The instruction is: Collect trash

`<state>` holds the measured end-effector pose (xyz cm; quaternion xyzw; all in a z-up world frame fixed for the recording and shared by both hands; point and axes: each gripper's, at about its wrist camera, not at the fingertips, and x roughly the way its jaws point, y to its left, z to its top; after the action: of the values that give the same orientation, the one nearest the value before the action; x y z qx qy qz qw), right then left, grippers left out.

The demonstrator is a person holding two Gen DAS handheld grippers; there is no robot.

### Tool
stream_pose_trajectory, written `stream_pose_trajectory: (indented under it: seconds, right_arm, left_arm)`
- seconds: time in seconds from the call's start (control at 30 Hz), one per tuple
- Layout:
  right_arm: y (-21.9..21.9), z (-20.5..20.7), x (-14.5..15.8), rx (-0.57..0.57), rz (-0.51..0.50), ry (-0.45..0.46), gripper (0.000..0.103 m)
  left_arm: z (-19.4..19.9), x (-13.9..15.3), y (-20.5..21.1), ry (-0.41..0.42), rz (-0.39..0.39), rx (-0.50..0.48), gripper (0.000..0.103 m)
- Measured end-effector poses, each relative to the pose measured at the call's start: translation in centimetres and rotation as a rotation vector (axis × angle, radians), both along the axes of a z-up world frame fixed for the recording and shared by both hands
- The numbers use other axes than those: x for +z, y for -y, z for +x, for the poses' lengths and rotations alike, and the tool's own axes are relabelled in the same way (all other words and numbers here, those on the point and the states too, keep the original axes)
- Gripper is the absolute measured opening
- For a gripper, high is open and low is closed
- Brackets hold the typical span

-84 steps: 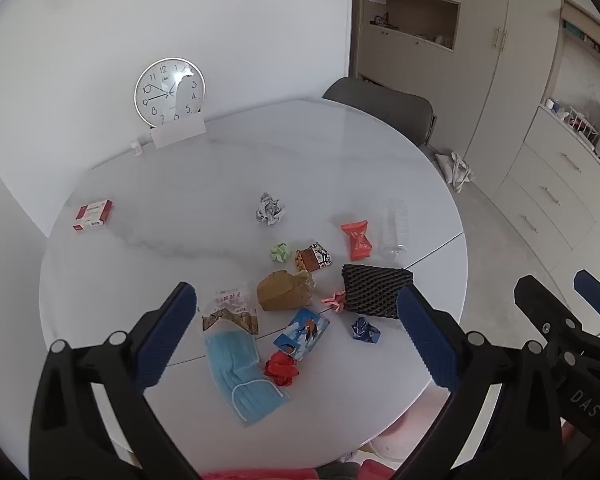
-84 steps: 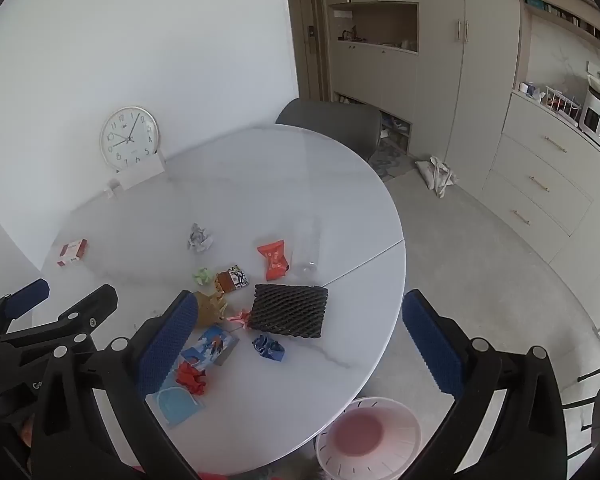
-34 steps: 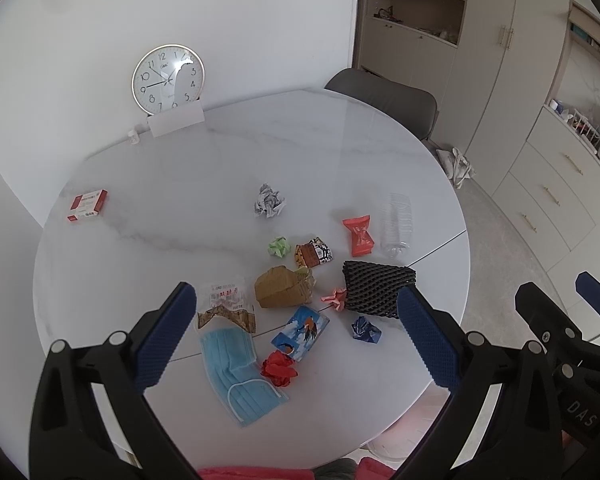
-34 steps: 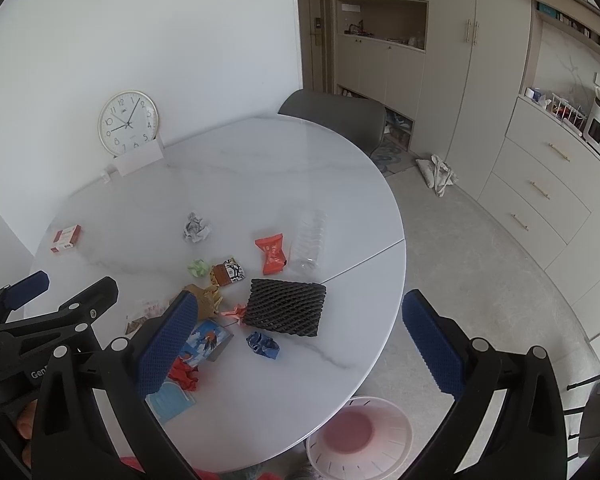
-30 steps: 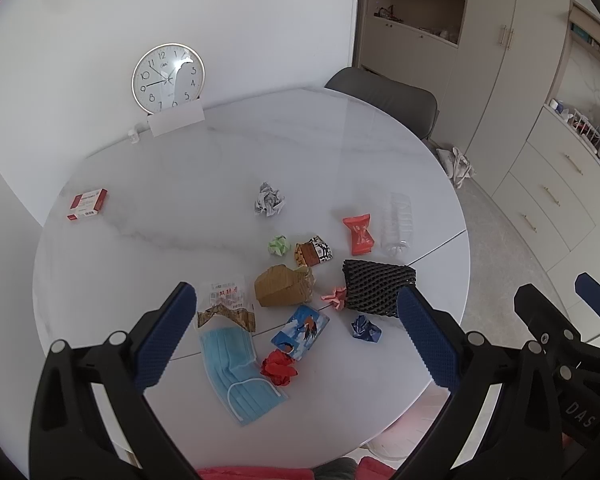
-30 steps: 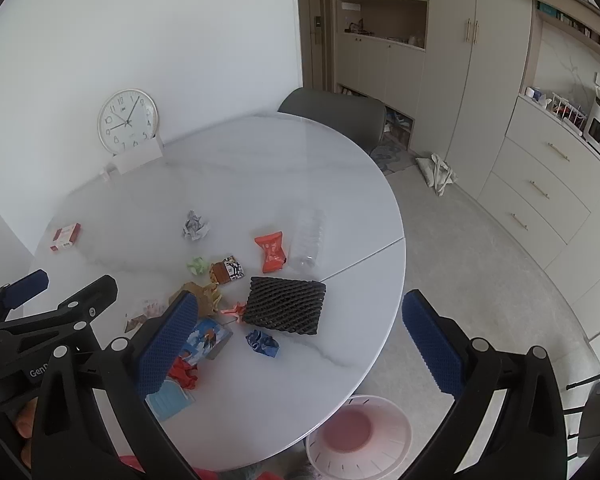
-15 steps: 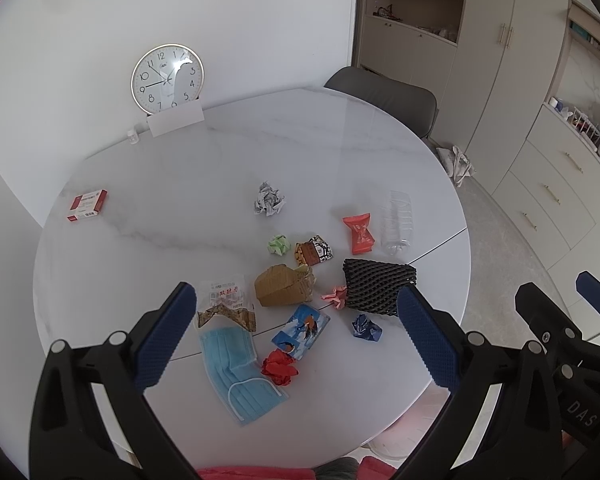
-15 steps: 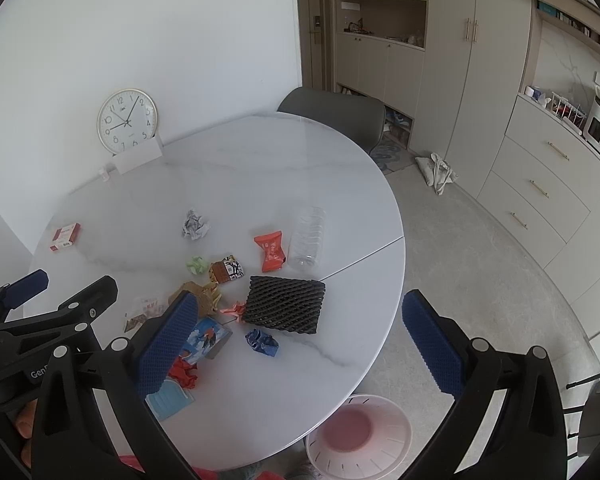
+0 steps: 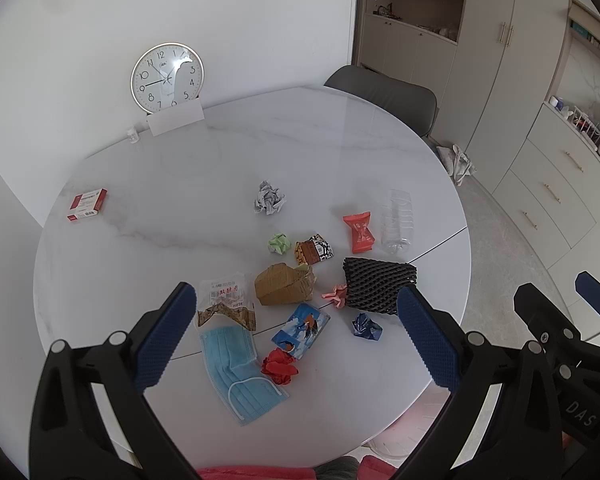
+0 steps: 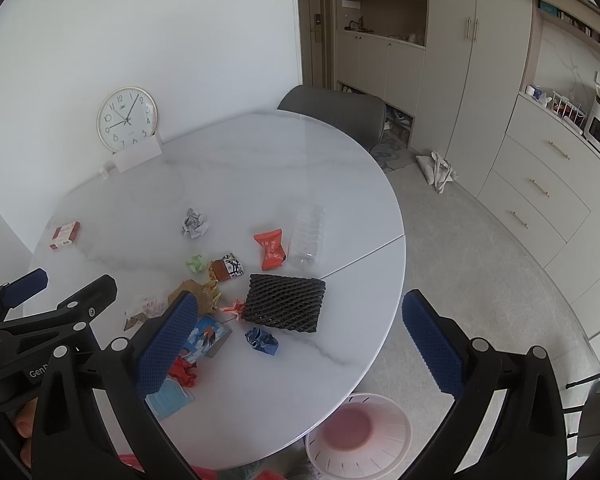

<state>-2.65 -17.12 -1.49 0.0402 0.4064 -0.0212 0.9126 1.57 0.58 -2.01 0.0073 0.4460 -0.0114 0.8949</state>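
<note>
Both tools, the left tool (image 9: 296,332) and the right tool (image 10: 300,336), hang spread wide and empty above the desk (image 9: 260,152), with the trash bunched near its front edge and the pink bin (image 10: 358,434) on the floor below. Your risk is the flat face mask (image 9: 238,368): pads may slide over it. The clear bottle (image 10: 308,236) could roll away if you nudge it.

left claw (image 9: 296,338): black plastic, bumpy blue pads, silver screws
right claw (image 10: 300,338): same colours
markings: white letters "DAS", "Gen"
</note>
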Motion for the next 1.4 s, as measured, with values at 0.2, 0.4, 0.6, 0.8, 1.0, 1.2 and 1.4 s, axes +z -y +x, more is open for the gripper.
stream_pose_trajectory:
  seconds: [0.2, 0.4, 0.6, 0.8, 1.0, 1.2, 1.4]
  right_arm:
    - [0.0, 0.03, -0.03, 0.0, 0.001, -0.002, 0.101]
    - [-0.04, 0.1, -0.07, 0.0, 0.001, -0.004, 0.101]
    - [-0.07, 0.17, -0.04, 0.0, 0.002, -0.005, 0.101]
    - [-0.08, 0.17, -0.03, -0.001, 0.003, -0.005, 0.101]
    - [-0.1, 0.15, -0.04, 0.0, 0.002, -0.006, 0.101]
    - [-0.12, 0.07, -0.05, -0.001, 0.002, -0.008, 0.101]
    - [-0.13, -0.08, -0.42, 0.001, 0.003, -0.012, 0.101]
  left_arm:
    - [0.02, -0.01, -0.02, -0.003, 0.0, -0.001, 0.097]
    - [0.03, 0.01, -0.08, -0.004, 0.0, -0.001, 0.097]
    - [0.01, 0.0, -0.09, -0.004, 0.0, -0.002, 0.097]
    - [0.05, 0.02, -0.11, -0.006, 0.001, -0.003, 0.096]
    - [0.05, 0.03, -0.12, -0.006, 0.001, -0.003, 0.096]
    - [0.03, 0.01, -0.11, -0.007, 0.003, -0.003, 0.096]
    - [-0.01, -0.13, -0.16, -0.01, 0.003, -0.003, 0.096]
